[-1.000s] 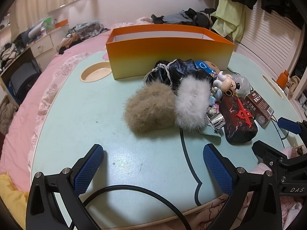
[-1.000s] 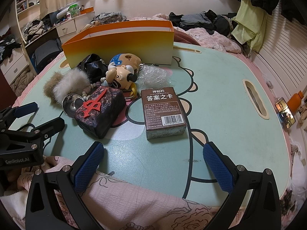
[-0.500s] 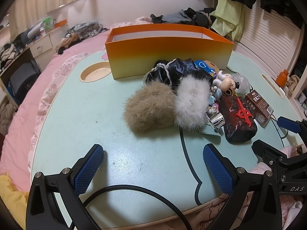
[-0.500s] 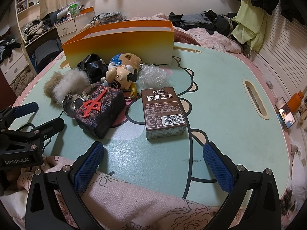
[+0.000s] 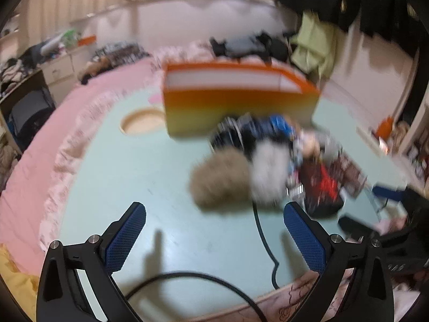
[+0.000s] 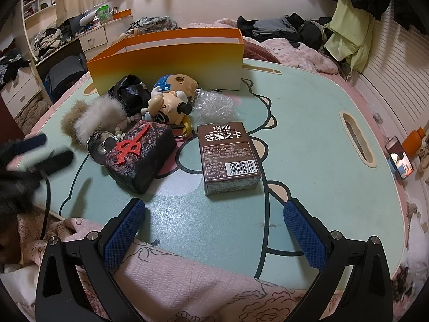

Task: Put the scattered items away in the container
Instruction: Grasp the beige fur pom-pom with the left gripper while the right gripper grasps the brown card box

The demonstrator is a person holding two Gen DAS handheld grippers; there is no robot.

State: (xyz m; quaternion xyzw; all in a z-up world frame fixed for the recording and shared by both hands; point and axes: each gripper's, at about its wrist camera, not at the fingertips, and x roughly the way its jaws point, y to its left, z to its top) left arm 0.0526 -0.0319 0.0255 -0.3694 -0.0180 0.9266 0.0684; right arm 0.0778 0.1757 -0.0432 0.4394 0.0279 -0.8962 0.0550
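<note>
Both claws open and empty, nothing in the box yet

The left claw [image 5: 214, 237] faces the tan fur ball [image 5: 221, 181], which lies straight ahead and a little right on the bench [image 6: 308, 123], nearer to it than to the right claw [image 6: 214, 234]. The right claw, spread wide, has the brown card box [image 6: 228, 155] just ahead, long axis pointing away. The orange box [image 6: 171, 59] stands behind the pile.

An open orange-to-cream box [image 6: 171, 61] stands upright on the pale green worktop [image 6: 308, 123]. In front of it lie a tan pompom [image 6: 70, 120] touching a white pompom [image 6: 99, 118], a black pouch [image 6: 130, 90], a cartoon figurine [image 6: 169, 106], crumpled bubble wrap [image 6: 214, 105], a dark patterned pouch with a red charm [image 6: 139, 155] and a brown card box [image 6: 228, 155].
</note>
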